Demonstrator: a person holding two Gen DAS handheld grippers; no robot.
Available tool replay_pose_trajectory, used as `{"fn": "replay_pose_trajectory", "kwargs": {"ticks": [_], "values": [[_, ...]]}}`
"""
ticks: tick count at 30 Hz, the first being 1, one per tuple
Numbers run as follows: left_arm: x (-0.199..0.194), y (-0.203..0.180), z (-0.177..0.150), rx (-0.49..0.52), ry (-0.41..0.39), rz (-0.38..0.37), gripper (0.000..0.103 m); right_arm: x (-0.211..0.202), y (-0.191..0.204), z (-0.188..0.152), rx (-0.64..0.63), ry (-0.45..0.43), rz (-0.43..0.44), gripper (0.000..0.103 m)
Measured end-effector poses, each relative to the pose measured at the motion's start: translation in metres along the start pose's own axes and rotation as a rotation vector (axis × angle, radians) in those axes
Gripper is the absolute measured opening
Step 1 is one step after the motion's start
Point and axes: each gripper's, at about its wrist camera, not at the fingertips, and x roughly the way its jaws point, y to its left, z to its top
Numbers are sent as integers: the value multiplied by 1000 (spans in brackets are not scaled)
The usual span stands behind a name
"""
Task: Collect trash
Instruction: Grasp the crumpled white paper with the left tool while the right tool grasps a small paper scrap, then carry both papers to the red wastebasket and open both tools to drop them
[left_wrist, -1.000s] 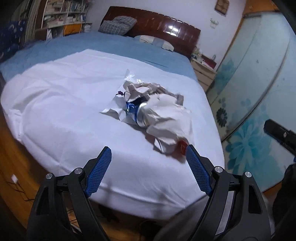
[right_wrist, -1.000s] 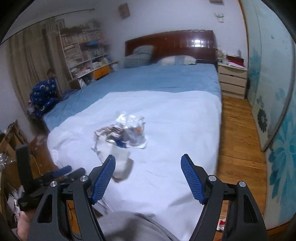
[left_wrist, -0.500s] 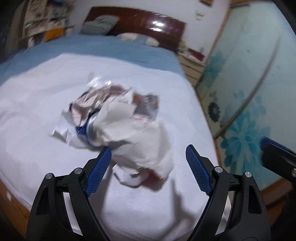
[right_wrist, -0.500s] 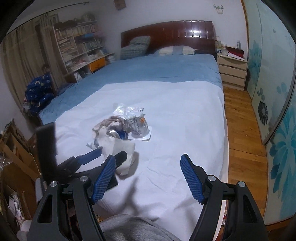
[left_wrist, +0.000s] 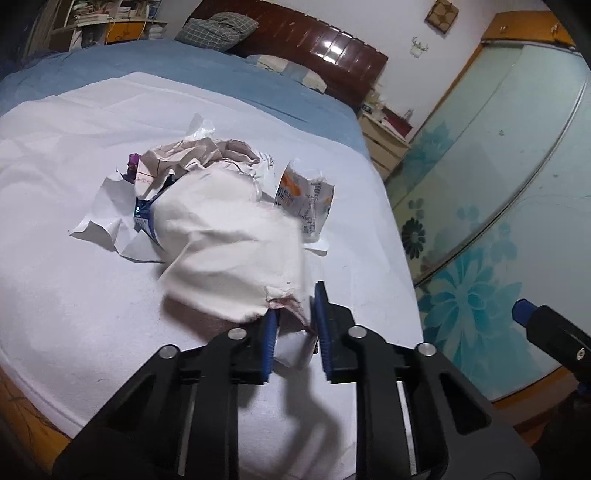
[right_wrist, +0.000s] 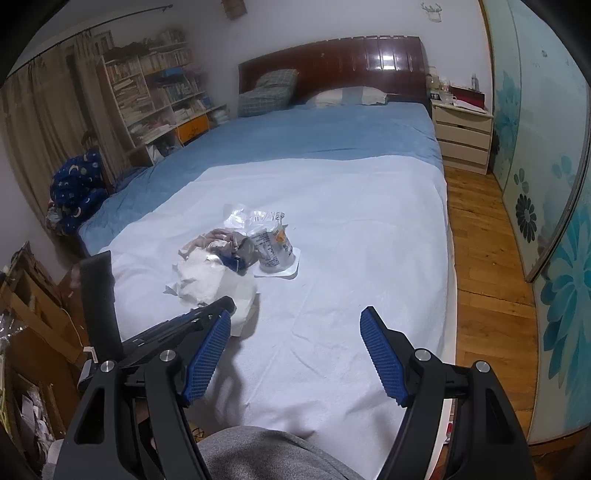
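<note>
A pile of trash lies on the white sheet (left_wrist: 74, 295): crumpled white paper (left_wrist: 107, 218), brownish crumpled paper (left_wrist: 199, 155), a blue wrapper (left_wrist: 144, 218) and a clear printed packet (left_wrist: 306, 199). A white cloth bag (left_wrist: 229, 251) lies over the pile's near side. My left gripper (left_wrist: 295, 325) is closing, with the bag's near hem bunched between its blue pads. In the right wrist view the pile (right_wrist: 258, 243) and bag (right_wrist: 210, 280) sit ahead to the left. My right gripper (right_wrist: 295, 354) hangs open over bare sheet, holding nothing.
The bed has a blue blanket (right_wrist: 314, 136) and pillows by a dark wooden headboard (right_wrist: 332, 59). To the right are a nightstand (right_wrist: 461, 136), wooden floor (right_wrist: 487, 258) and flowered sliding doors (right_wrist: 565, 221). On the left stand a bookshelf (right_wrist: 155, 92) and cardboard clutter (right_wrist: 26, 314).
My left gripper moved forward to the cloth bag, and its wide-open jaws came together on the bag's near edge. The right gripper stayed open and hardly shifted.
</note>
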Motion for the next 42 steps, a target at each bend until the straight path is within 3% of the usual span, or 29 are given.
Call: {"fn": "replay_pose_trajectory", "kwargs": {"ticks": [4,9,14,17,25,27,30,31,33,34,35,37,42], "values": [[-3,-5,5,5,-59,-12,3,-2,1,0,-3,-6,-8,72],[-35,8,14,-25,-152,-65,3,-1,1,1,-11,-1,-11,72],[-65,40,22,-123,-223,-167,3,6,9,3,-49,31,-13,72],[-76,58,23,-178,-256,-185,3,17,18,7,-95,74,-7,72],[-80,71,18,-187,-233,-58,3,69,78,24,-352,198,58,72],[-78,72,18,-184,-216,-46,3,97,101,27,-414,289,77,71],[-74,74,17,-181,-188,-35,3,128,126,28,-474,353,67,70],[-73,74,18,-176,-181,-31,3,135,130,27,-486,375,54,68],[-73,76,19,-167,-175,-30,3,160,134,21,-481,479,31,52],[-72,75,20,-162,-172,-30,3,167,133,19,-464,523,45,33],[-72,75,20,-161,-170,-32,3,170,131,19,-442,540,71,28],[-69,73,23,-157,-164,-36,3,170,124,21,-405,542,91,22],[-69,71,20,-145,-155,-51,3,153,102,31,-301,477,155,20]]}}
